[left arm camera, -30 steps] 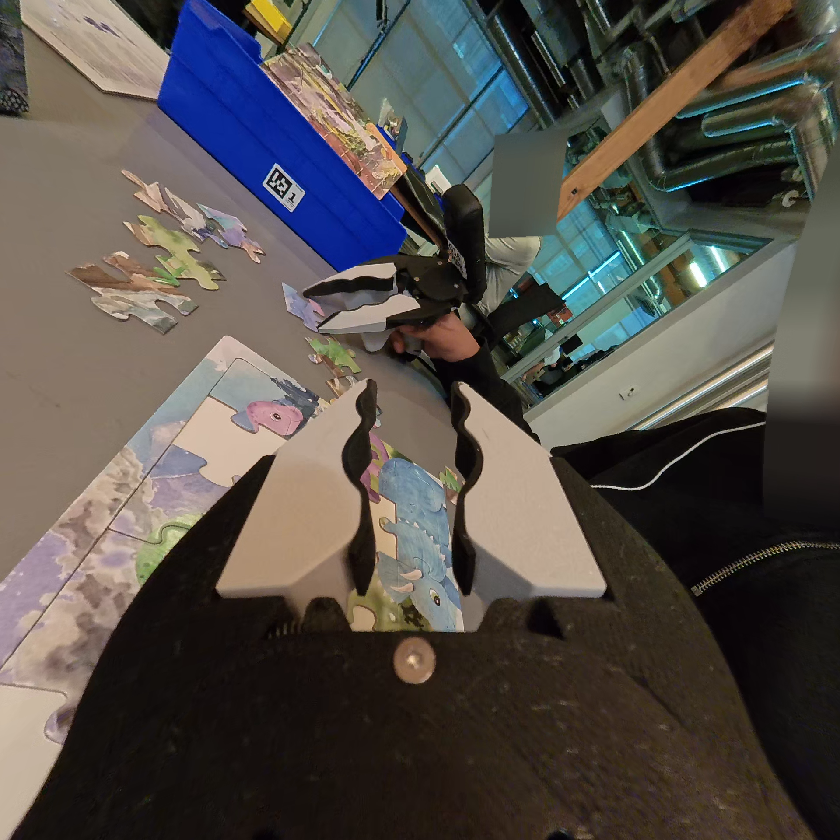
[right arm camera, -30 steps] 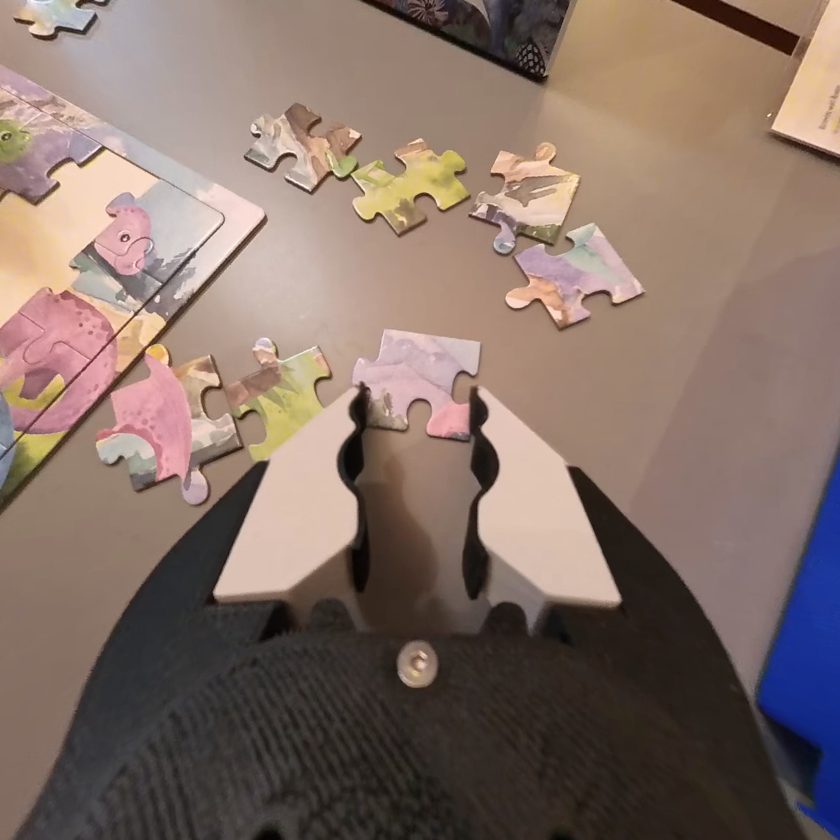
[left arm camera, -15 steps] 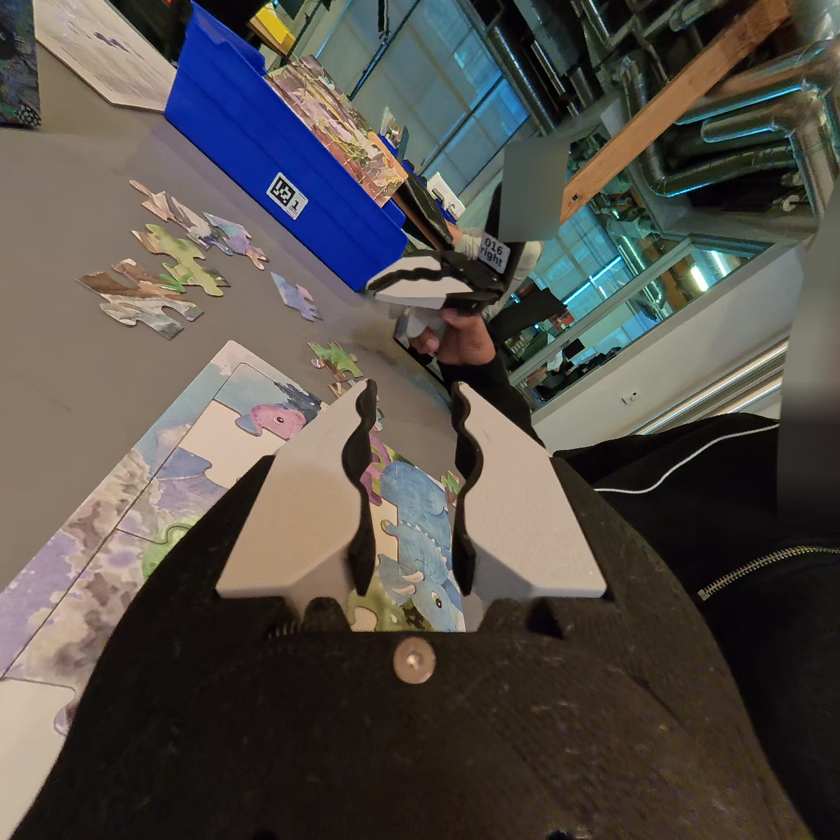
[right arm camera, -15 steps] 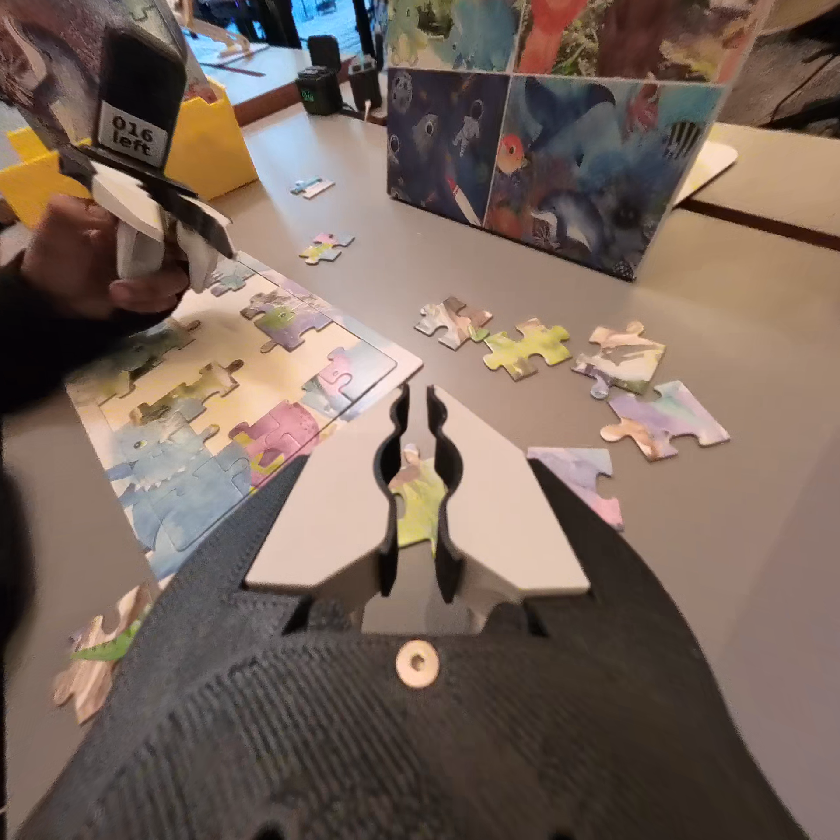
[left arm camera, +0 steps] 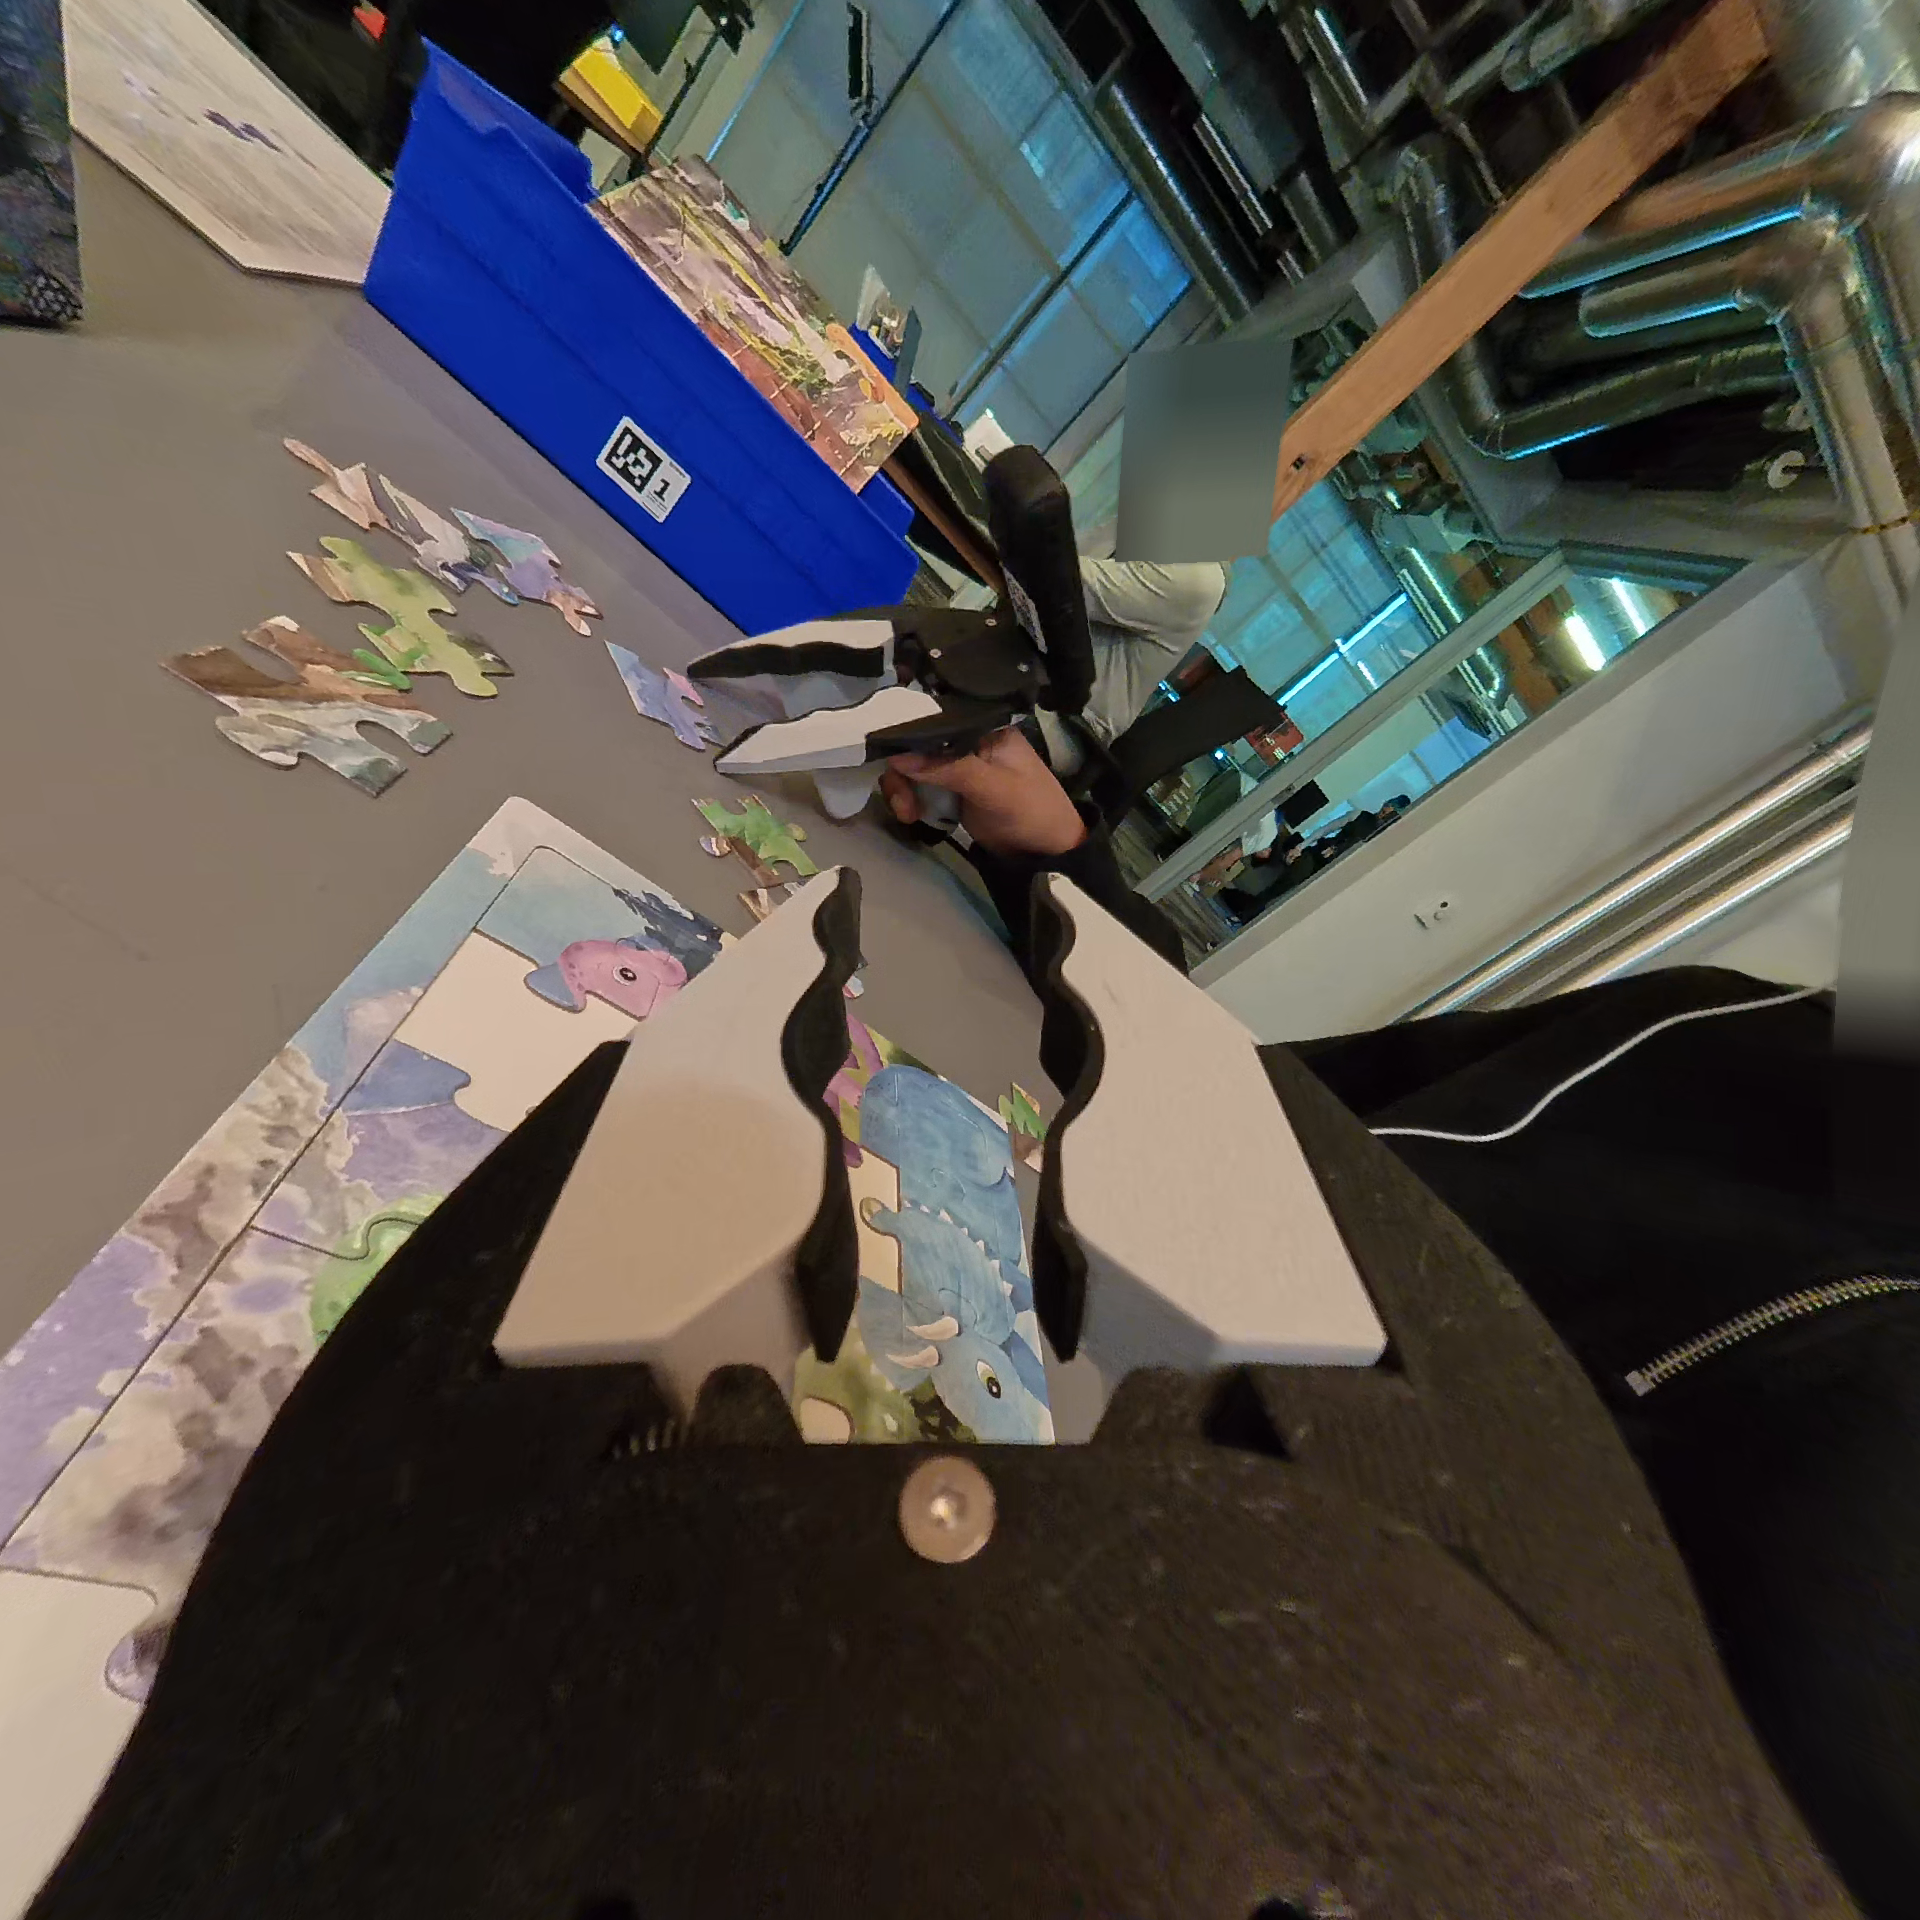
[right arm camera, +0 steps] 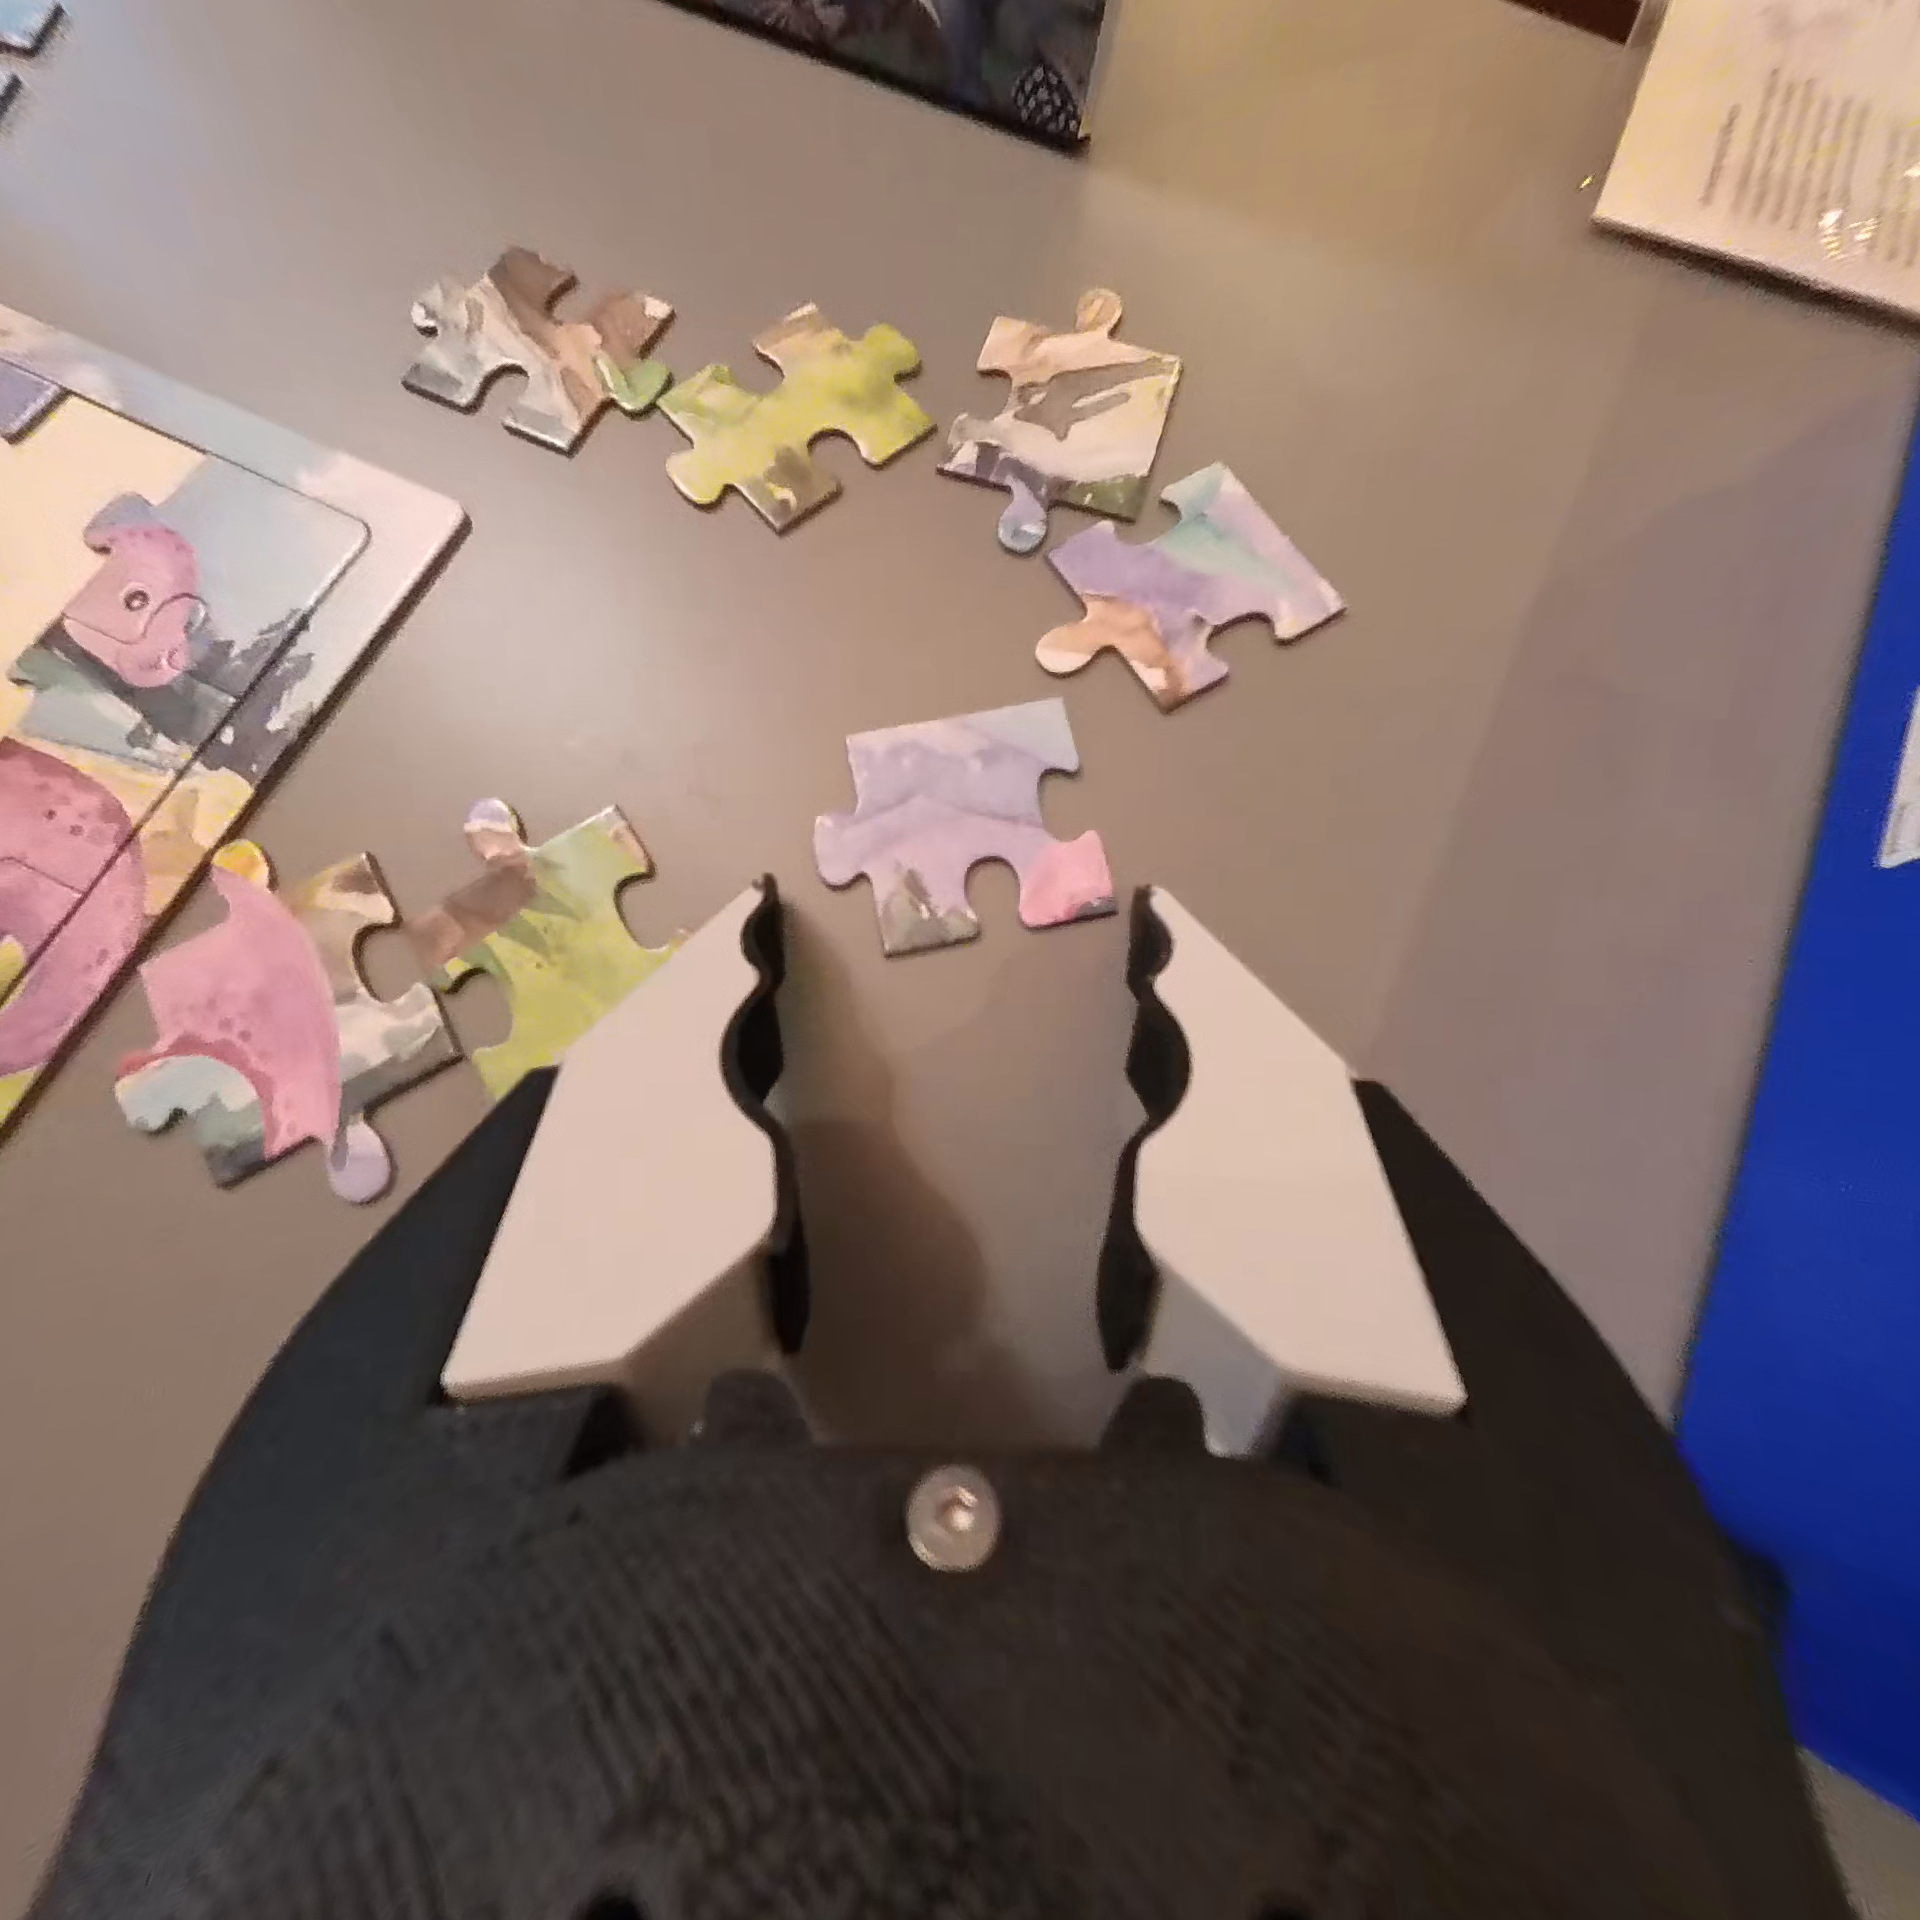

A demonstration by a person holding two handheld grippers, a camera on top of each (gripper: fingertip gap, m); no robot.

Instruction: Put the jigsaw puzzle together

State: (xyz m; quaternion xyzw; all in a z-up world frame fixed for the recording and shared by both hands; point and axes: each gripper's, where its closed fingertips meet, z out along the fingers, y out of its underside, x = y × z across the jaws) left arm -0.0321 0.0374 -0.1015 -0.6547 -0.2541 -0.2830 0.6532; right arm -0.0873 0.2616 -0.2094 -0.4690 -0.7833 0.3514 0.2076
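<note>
Grey table [right arm camera: 1299,312], blue bin [right arm camera: 1829,935] at right edge. Puzzle board [right arm camera: 312,582] partly filled, left. Right gripper [right arm camera: 951,899] fingers spread, empty, just short of lilac piece [right arm camera: 956,821]; six other loose pieces around. Left gripper [left arm camera: 945,894] spread, empty, above board.

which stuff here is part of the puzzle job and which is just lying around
Part of the job:
- flat puzzle tray board with dinosaur picture
- loose lilac-and-pink cardboard piece
- loose yellow-green piece
- pink dinosaur piece
- open right gripper

Lying about:
- blue plastic bin
- white printed sheet
</note>
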